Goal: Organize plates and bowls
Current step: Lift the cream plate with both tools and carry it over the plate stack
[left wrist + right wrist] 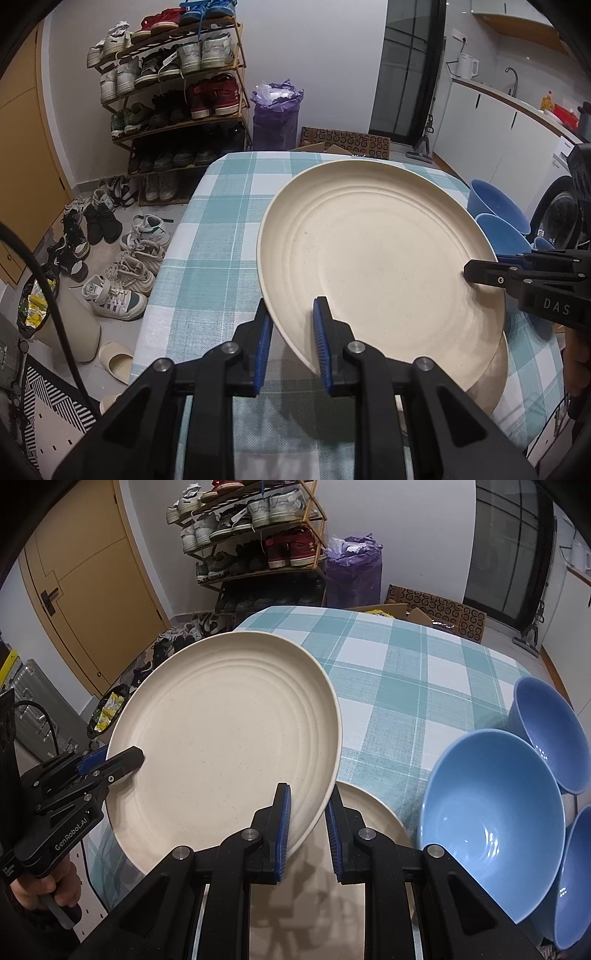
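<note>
Black two-finger grippers, blue pads

Left gripper [291, 332] and right gripper [307, 812]: matte black angular arms, ribbed blue pads, silver round screws at pivots. White lettering "DAS" at 3 o'clock in left view, "GenRobot.AI" at 8 o'clock in right view.

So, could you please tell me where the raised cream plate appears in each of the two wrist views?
Left wrist view: the raised cream plate fills centre-right, its near rim clamped in the left gripper.
Right wrist view: the raised cream plate sits centre-left, its near rim clamped in the right gripper.
Shared landmark: the shoe rack behind the table.
</note>
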